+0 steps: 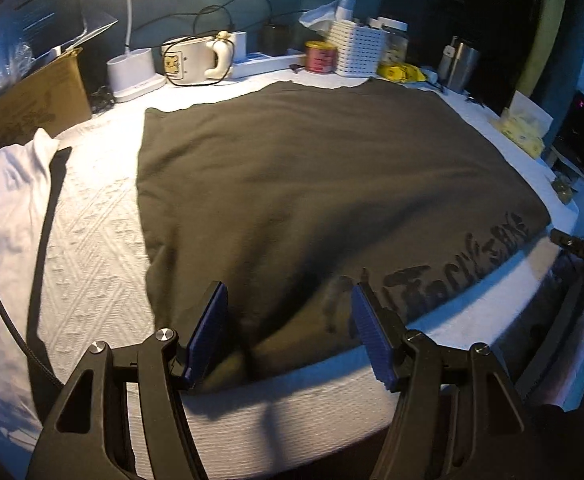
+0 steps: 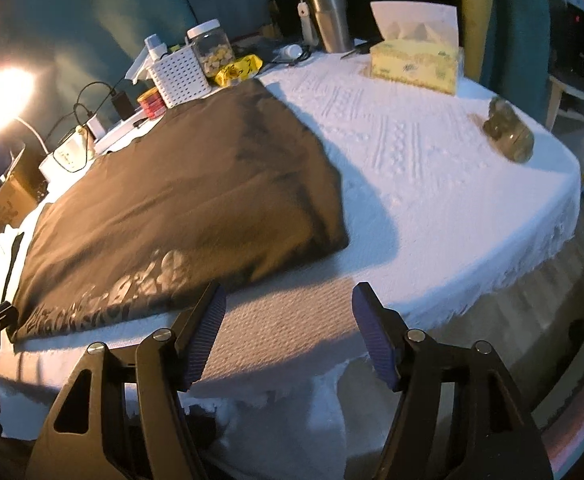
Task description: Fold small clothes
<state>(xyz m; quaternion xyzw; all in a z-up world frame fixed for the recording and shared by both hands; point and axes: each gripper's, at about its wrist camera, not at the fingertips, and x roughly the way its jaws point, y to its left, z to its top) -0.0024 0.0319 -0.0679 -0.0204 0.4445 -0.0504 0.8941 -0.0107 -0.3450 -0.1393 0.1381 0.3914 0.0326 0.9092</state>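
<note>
A dark grey soft-knit garment with tone-on-tone lettering [image 1: 311, 200] is spread flat as a broad rectangle on the white embossed tablecloth [image 1: 92, 248]. The left gripper [image 1: 288, 328], its ribbed blue pads set wide, is poised over the garment's near hem with nothing gripped. The right gripper [image 2: 288, 332] is likewise spread wide and empty, over bare cloth just beside the garment's near corner [image 2: 331, 236].
</note>
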